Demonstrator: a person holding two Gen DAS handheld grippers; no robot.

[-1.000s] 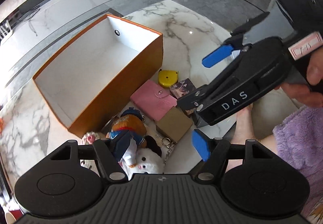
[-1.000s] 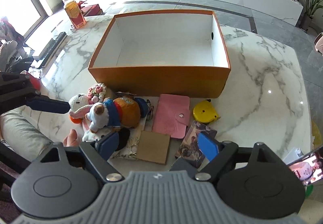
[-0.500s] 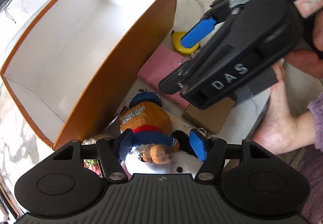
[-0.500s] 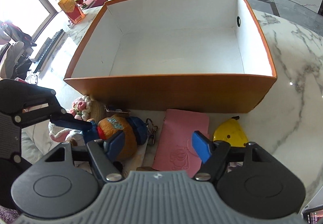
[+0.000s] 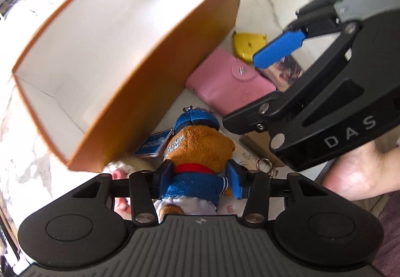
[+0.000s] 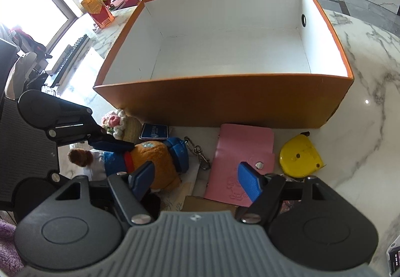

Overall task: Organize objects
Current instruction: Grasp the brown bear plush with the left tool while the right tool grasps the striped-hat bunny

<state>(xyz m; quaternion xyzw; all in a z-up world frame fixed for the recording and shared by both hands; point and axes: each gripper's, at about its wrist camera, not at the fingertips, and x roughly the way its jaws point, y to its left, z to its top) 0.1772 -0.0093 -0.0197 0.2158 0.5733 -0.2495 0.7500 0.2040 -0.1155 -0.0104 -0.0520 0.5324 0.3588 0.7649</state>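
Bear plush [image 5: 200, 149] pinched by closing L tongs [image 5: 200, 174]; R tongs [image 6: 197, 179] spread over pink wallet [image 6: 240, 159].

White letters "DAS" printed on the black body of the right gripper [image 5: 278, 53]. Small blue tag [image 5: 153, 142] beside the bear carries print too blurred to read.

Before me on the table [image 6: 370, 57] the open box [image 6: 225, 107] stands behind a row along its near wall: plush bear [image 6: 152, 159] at left, wallet [image 6: 240, 159] in the middle, tape measure [image 6: 300, 157] at right, a small card [image 6: 153, 131] lying behind the bear.
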